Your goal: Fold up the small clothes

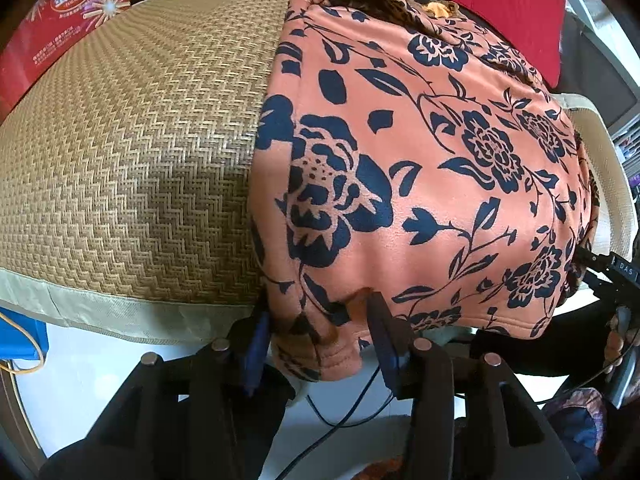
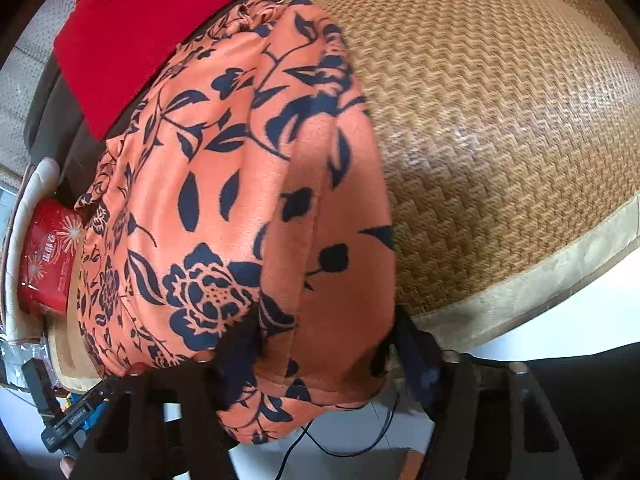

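Your left gripper (image 1: 320,332) and right gripper (image 2: 324,340) each pinched the garment's (image 1: 420,168) near hem between its jaws; the garment lay on the mat (image 1: 140,140).

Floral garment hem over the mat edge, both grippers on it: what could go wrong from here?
1. The left gripper has only a bunched fold of the floral garment between its fingers, so the fold may slip out when lifted.
2. The right gripper straddles thick, layered hem, so it may catch uneven layers and skew the fold.
3. Loose cables hang below the hem near the mat edge and could snag.
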{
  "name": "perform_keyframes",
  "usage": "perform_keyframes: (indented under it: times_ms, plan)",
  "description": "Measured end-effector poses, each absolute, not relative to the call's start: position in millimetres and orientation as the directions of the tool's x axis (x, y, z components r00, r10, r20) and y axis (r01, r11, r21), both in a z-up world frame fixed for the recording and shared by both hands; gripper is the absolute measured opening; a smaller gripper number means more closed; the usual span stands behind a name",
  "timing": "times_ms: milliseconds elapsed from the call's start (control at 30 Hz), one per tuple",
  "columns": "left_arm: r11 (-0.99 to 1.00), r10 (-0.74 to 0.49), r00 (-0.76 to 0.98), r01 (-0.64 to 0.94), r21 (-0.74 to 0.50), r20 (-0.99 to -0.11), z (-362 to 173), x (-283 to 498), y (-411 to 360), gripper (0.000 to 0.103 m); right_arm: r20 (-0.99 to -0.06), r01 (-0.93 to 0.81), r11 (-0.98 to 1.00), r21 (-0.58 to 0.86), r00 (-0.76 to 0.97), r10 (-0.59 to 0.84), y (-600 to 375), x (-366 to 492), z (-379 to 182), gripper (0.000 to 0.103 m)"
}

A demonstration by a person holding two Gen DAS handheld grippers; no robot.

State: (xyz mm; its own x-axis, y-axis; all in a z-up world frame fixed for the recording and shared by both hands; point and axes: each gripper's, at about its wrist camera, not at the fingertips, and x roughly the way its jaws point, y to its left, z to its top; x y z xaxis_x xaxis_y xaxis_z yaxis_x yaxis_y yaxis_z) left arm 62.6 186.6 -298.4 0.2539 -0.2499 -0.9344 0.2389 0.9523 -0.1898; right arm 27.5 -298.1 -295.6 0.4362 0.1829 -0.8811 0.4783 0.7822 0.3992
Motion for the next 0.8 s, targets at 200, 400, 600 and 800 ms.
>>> perform_keyframes:
  times_ms: [200, 400, 600, 800]
  plan:
    - [0.943, -0.311, 0.25, 0.206, -0.263, -0.917, -298, 81, 190, 0.011, -0.872, 0.489, 0.751, 0.443, 0.429, 0.236, -306, 22, -303, 0.057]
    - [0.943, -0.294, 0.256, 0.234, -0.236, -0.921, -298, 81, 184, 0.014, -0.856, 0.463, 0.745, 0.479, 0.434, 0.281, -310, 20, -309, 0.038]
    - [0.916, -0.366, 0.281, 0.275, -0.291, -0.887, -286, 81, 176, 0.008, -0.775, 0.418, 0.672, 0.612, 0.488, 0.402, -319, 18, -302, 0.015]
    - [0.864, -0.483, 0.316, 0.321, -0.387, -0.817, -260, 85, 178, 0.007, -0.624, 0.335, 0.544, 0.769, 0.579, 0.525, -332, 15, -286, 0.015]
